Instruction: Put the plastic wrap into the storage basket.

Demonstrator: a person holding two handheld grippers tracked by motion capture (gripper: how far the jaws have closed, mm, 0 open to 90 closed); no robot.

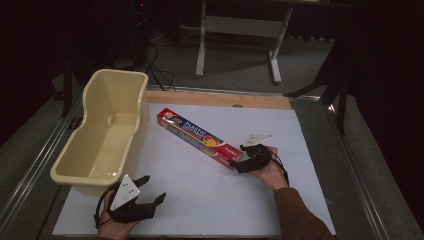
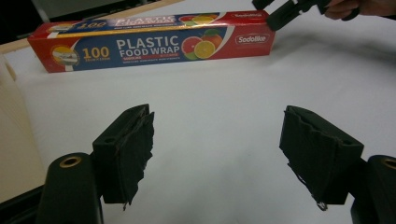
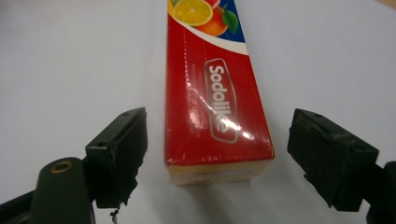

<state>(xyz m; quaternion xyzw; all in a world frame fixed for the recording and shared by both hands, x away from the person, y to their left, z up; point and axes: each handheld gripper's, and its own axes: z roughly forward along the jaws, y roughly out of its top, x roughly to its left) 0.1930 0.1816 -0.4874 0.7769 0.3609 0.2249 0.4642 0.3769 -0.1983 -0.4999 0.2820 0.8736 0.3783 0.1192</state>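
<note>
Two tools work here; the right tool [image 3: 215,154] has its jaws spread either side of the near end of the plastic wrap box [image 3: 212,107], pads clear of it; the box's far end is cut off above; the left tool [image 2: 217,154] gapes over bare white tabletop [image 1: 210,200] beside the cream tub [image 1: 107,135].

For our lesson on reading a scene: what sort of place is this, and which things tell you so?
Probably a lab or workshop set up for recording, not a kitchen: a white board covers the bench, cables run across the floor, and a bare desk frame stands behind in the dark.
</note>
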